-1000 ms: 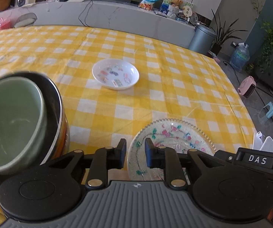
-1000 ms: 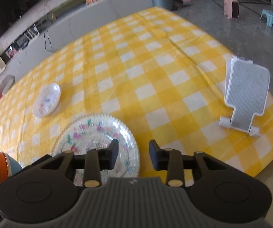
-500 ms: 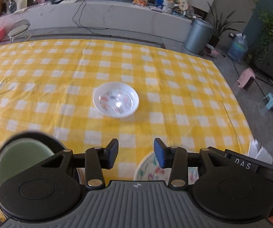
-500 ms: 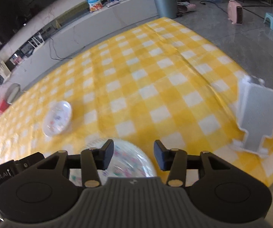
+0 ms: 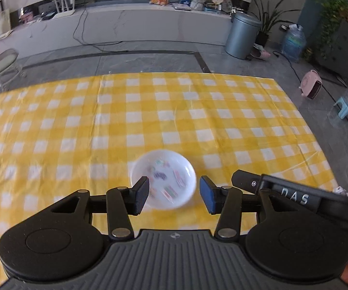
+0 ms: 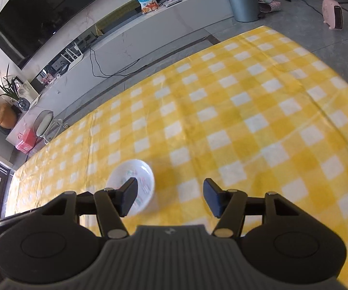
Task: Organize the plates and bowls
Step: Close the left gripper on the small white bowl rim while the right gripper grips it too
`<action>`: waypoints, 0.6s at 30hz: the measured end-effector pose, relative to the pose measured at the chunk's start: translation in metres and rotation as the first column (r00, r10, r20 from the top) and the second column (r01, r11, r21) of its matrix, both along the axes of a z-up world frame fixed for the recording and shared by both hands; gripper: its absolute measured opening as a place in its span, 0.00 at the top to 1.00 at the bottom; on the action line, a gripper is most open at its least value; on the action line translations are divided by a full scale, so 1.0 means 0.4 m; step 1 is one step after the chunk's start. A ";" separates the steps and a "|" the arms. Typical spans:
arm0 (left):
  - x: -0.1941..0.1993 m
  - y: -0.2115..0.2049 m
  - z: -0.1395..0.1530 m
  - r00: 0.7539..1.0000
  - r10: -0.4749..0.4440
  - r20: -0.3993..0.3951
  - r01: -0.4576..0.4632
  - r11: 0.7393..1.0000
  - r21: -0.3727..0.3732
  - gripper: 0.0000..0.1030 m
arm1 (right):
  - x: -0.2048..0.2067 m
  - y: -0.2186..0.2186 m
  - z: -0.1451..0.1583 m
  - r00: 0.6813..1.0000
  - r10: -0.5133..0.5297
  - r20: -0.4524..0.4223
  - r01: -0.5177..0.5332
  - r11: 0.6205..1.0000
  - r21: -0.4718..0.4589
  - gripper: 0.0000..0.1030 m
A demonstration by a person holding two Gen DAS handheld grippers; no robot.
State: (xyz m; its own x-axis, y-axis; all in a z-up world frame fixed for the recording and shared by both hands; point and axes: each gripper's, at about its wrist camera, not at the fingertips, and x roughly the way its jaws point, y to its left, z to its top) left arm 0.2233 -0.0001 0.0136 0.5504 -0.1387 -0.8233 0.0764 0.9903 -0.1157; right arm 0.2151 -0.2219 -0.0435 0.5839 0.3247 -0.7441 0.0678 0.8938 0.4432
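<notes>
Small white dish [image 5: 163, 179] with coloured print sits flat on the yellow checked tablecloth [image 5: 174, 111], toward the near side of the table, nothing stacked on it. Left gripper [image 5: 173, 194] is above and short of it, fingers spread wide and empty; in the left wrist view the dish lies in the gap between them, probably lined up for a rim grasp. Right gripper [image 6: 169, 197] is also spread and empty; the dish [image 6: 130, 183] shows partly behind its left finger [image 6: 127, 197], off its centre line. Judgement: the left is the likelier picker. Both views blurred. Beyond the table: grey bin [image 5: 244, 35], pink heater [image 5: 311, 86].
</notes>
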 end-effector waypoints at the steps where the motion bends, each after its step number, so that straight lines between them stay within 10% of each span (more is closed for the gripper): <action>1: 0.011 0.008 -0.004 1.000 -0.003 -0.002 0.003 1.000 -0.002 0.42 | 0.013 0.005 -0.005 1.000 -0.001 -0.003 0.001 1.000 0.009 0.41; 13: 0.144 0.095 -0.123 0.995 0.024 -0.096 -0.023 1.000 0.017 0.39 | 0.089 0.060 -0.091 0.999 0.048 -0.007 -0.047 0.996 0.076 0.45; 18: 0.184 0.110 -0.172 0.983 0.039 -0.178 -0.034 0.999 0.036 0.52 | 0.103 0.082 -0.139 0.996 0.081 -0.020 -0.079 0.993 0.091 0.61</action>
